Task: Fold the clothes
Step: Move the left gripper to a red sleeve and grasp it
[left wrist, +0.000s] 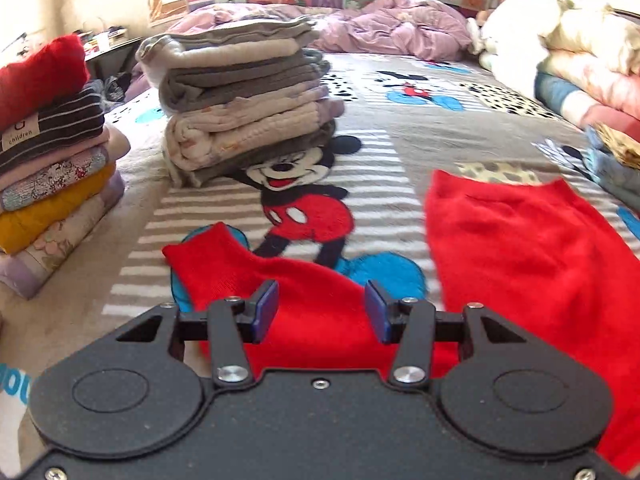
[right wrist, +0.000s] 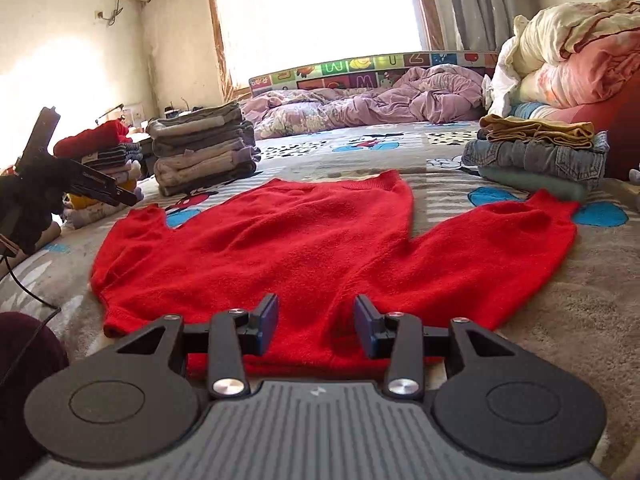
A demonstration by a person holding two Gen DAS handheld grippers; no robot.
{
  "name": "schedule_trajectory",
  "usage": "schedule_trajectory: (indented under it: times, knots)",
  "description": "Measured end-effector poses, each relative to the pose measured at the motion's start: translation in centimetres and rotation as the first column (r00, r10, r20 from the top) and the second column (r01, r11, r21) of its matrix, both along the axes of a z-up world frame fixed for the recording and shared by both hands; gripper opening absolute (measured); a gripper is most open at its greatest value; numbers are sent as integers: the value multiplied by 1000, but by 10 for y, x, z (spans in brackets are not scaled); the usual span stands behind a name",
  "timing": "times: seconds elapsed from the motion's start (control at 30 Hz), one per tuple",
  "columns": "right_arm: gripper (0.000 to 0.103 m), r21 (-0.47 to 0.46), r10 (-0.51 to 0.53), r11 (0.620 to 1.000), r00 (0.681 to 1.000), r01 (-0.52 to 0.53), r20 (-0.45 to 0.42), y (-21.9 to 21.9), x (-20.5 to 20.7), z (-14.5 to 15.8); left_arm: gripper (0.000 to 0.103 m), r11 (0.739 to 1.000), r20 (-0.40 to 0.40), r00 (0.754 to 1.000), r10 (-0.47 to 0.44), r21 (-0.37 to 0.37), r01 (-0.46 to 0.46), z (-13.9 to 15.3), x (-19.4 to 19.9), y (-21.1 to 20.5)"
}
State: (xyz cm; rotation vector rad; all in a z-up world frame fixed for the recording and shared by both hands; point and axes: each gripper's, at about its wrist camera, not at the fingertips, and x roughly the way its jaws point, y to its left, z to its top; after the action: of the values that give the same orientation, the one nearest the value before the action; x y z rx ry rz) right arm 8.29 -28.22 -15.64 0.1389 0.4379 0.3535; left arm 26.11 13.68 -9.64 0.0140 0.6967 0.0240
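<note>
A red knitted sweater lies spread flat on the Mickey Mouse blanket, both sleeves angled outward. My right gripper hovers open over the sweater's near edge, nothing between its blue pads. In the left wrist view, one red sleeve runs under my left gripper, which is open just above it with nothing pinched. The sweater's body lies to the right. In the right wrist view, a dark-gloved hand holds the left gripper at the far left, near the left sleeve's end.
A tall grey and beige folded stack stands behind the sweater. A second stack topped with a red item sits at the left. Folded denim and tan clothes sit at the right, under piled bedding. A purple duvet lies at the back.
</note>
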Motion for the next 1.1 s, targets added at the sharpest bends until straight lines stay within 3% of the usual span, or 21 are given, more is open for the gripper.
schedule_trajectory:
  times: [0.03, 0.13, 0.27, 0.33, 0.4, 0.53, 0.7, 0.8, 0.93, 1.0, 1.1]
  knots:
    - [42, 13, -16, 1000, 1000, 16, 7, -3, 0, 0, 47, 999, -10, 999, 45, -10, -45, -6, 14, 10]
    - [43, 63, -71, 996, 997, 70, 7, -14, 3, -1, 47, 993, -171, 981, 93, -55, -104, -31, 46, 36]
    - [43, 141, -175, 973, 983, 181, -55, -36, 10, -10, 47, 981, -18, 992, 125, -149, -127, -4, 31, 53]
    - [43, 185, -224, 954, 971, 237, -88, -48, 12, -15, 46, 966, -8, 981, 191, -175, -190, -3, 31, 66]
    - [43, 229, -255, 933, 959, 277, -120, -59, 14, -21, 46, 966, -33, 980, 196, -164, -199, -10, 37, 72]
    - [43, 280, -280, 907, 947, 315, -158, -71, 16, -29, 47, 982, -118, 980, 162, -83, -172, -31, 55, 69]
    - [46, 303, -285, 897, 945, 323, -162, -70, 18, -30, 46, 971, -34, 981, 190, -143, -192, 4, 29, 63]
    - [46, 340, -291, 879, 941, 335, -174, -77, 17, -31, 46, 982, -23, 992, 127, -140, -129, 21, 11, 36]
    - [46, 386, -318, 845, 928, 371, -196, -88, 13, -33, 54, 987, 9, 997, -76, -144, 76, 38, -11, -33]
    - [46, 401, -329, 830, 921, 387, -207, -93, 10, -33, 56, 972, 16, 981, -194, -131, 195, 44, -19, -78]
    - [48, 402, -331, 828, 920, 390, -209, -97, 6, -32, 59, 930, 0, 935, -353, -104, 352, 48, -28, -147]
